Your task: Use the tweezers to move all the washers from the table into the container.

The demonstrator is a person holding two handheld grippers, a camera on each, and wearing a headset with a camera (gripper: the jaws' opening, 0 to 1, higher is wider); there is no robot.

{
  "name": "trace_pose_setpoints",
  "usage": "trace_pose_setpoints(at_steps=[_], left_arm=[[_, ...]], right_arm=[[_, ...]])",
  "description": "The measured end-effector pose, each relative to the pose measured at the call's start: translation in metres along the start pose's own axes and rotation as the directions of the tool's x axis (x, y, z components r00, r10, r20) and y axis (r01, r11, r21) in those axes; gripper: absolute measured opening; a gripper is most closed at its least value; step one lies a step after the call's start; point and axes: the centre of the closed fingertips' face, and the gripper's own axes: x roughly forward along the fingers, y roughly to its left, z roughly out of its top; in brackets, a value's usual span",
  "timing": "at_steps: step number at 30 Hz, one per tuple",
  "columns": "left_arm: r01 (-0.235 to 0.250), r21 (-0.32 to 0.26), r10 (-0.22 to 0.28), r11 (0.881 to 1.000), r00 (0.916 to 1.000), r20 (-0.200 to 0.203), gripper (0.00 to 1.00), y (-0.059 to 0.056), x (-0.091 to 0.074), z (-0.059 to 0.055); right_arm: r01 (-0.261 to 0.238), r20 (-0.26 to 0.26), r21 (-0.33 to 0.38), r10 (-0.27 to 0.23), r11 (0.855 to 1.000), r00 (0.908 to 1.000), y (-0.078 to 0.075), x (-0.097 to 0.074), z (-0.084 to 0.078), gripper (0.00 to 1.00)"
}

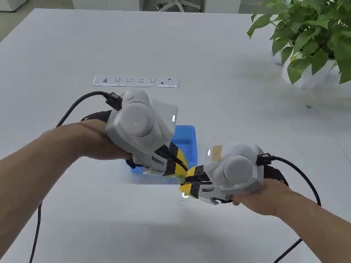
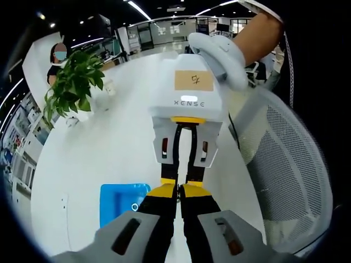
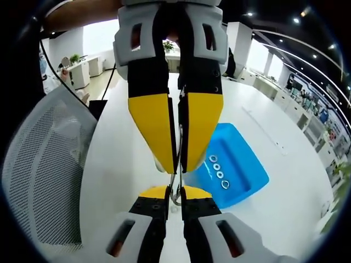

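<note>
My two grippers meet tip to tip just in front of the blue container (image 1: 186,137). The thin metal tweezers (image 3: 176,174) run between the yellow fingers (image 3: 153,129) of the left gripper (image 3: 178,164) and down into the right gripper (image 3: 175,193). Both pairs of jaws stand closed against the tweezers. In the left gripper view the left gripper (image 2: 178,192) is shut, facing the white right gripper (image 2: 181,179). Several washers (image 3: 217,166) lie in a row inside the blue container (image 3: 247,175). One washer (image 2: 134,207) shows in the container (image 2: 118,200). The tweezers' tip is hidden.
A white power strip (image 1: 135,81) lies on the table beyond the container. A potted plant (image 1: 307,38) stands at the far right. A mesh chair (image 2: 290,175) is close beside the table. Cables trail from both grippers over the white tabletop (image 1: 230,93).
</note>
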Motion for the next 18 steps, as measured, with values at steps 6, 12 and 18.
trace_pose_setpoints(at_steps=[6, 12, 18], left_arm=[[-0.017, 0.002, 0.017, 1.000, 0.9998, 0.005, 0.06, 0.009, -0.008, 0.002], [-0.038, 0.004, 0.038, 0.999, 0.9992, 0.007, 0.06, 0.019, -0.015, 0.002], [-0.058, 0.007, 0.058, 0.998, 0.9983, 0.008, 0.06, 0.031, -0.021, 0.001]], right_arm=[[0.002, 0.002, -0.022, -0.002, 1.000, 1.0000, -0.010, -0.001, 0.009, 0.10], [0.006, 0.005, -0.041, -0.006, 0.999, 1.0000, -0.021, -0.001, 0.017, 0.10], [0.010, 0.007, -0.057, -0.009, 0.998, 0.9999, -0.034, 0.001, 0.024, 0.10]])
